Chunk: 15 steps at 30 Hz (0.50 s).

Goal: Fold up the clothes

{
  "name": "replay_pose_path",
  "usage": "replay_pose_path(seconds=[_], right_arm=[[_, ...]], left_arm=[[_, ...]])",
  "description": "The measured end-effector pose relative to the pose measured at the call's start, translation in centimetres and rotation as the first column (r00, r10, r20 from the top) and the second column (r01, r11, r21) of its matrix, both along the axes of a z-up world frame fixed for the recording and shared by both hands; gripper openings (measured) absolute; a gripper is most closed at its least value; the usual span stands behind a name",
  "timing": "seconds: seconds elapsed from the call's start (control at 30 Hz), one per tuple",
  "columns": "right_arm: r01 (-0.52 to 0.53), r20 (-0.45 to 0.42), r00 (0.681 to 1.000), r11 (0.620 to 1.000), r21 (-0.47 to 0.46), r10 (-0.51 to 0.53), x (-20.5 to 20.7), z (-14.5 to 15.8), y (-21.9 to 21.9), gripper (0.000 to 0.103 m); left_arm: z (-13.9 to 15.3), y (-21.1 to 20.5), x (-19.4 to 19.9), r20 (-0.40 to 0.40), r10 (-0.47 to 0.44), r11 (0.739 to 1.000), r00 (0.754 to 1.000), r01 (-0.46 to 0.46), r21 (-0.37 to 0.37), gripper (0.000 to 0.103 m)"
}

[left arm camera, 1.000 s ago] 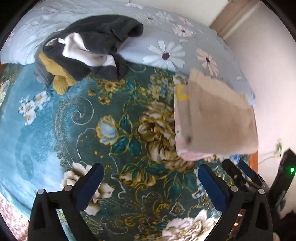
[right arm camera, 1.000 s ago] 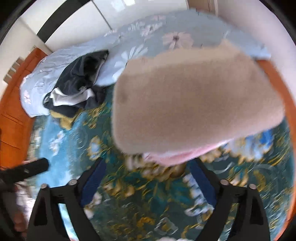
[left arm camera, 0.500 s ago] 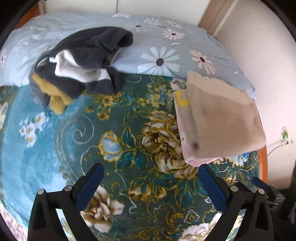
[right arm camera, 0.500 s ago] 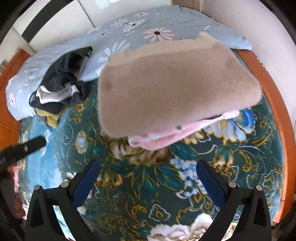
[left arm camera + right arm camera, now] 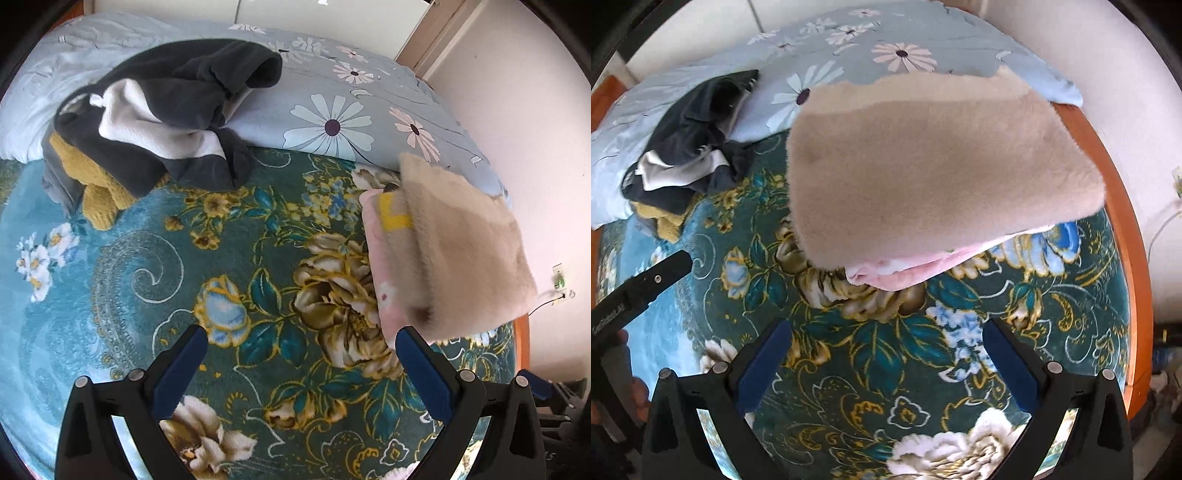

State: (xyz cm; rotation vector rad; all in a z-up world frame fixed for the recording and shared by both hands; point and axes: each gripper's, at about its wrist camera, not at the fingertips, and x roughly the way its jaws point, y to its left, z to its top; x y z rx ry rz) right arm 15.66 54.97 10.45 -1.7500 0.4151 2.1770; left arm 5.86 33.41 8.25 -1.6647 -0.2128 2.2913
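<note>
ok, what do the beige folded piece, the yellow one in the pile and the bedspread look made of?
Beige folded piece: looks like plush fleece, matte, with fuzzy fibres along its edges. Yellow one: probably a chunky knit, with a ribbed, bumpy texture. Bedspread: seems a short-pile velvety blanket with a printed floral pattern and a slight sheen; the fibre itself cannot be told.
</note>
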Motion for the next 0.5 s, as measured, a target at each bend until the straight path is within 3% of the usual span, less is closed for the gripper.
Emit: replay_pose_path(seconds=[0.5], right_arm=[[-0.003, 0.179, 0.984, 0.999, 0.05, -0.006, -3.9, -4.2, 0.1, 0.103]], left_arm=[[-6.1, 2.1, -3.1, 0.073, -0.069, 0.996, 0.995, 0.065, 0.057, 0.103]])
